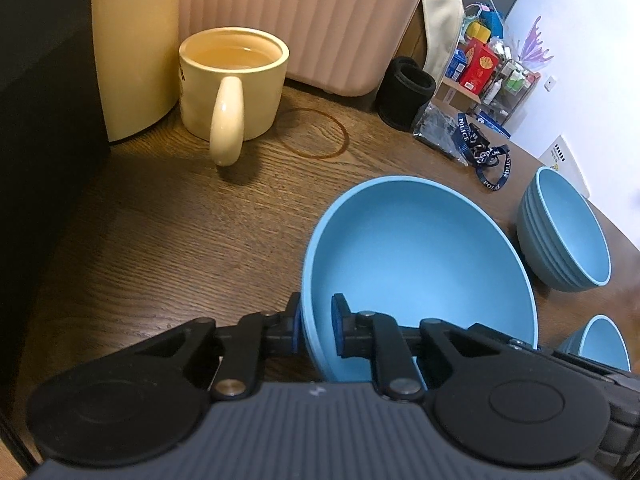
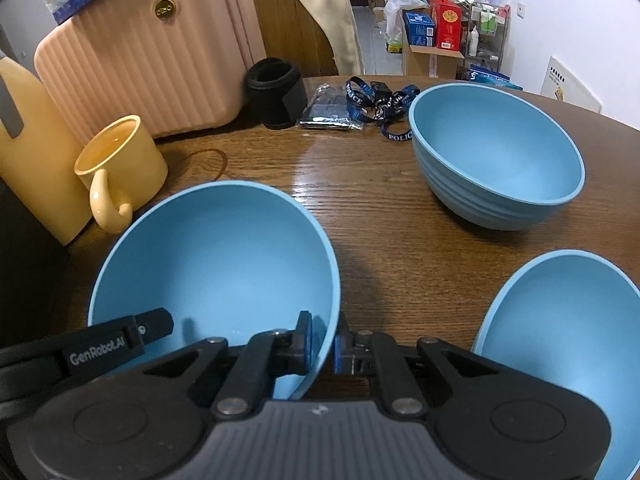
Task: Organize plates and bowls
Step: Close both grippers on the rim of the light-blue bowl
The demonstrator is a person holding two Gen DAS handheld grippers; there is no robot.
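A large blue bowl (image 1: 420,264) (image 2: 216,256) sits on the brown wooden table (image 1: 180,240), near me. My left gripper (image 1: 316,328) is shut on its left rim, one pad outside the wall and one inside. My right gripper (image 2: 322,340) is shut on the opposite rim of the same bowl. In the right wrist view a black finger (image 2: 132,332) of the left gripper reaches over the bowl's far side. A stack of ribbed blue bowls (image 1: 568,232) (image 2: 496,160) stands further right. Another blue bowl (image 1: 604,344) (image 2: 560,344) lies at the near right.
A cream mug (image 1: 236,80) (image 2: 124,160) with liquid stands left of the held bowl, beside a yellow container (image 1: 132,40). Behind are a pink ribbed case (image 1: 320,20) (image 2: 140,60), a black cup sleeve (image 1: 404,92) (image 2: 276,92) and a blue lanyard (image 1: 488,160) (image 2: 376,100).
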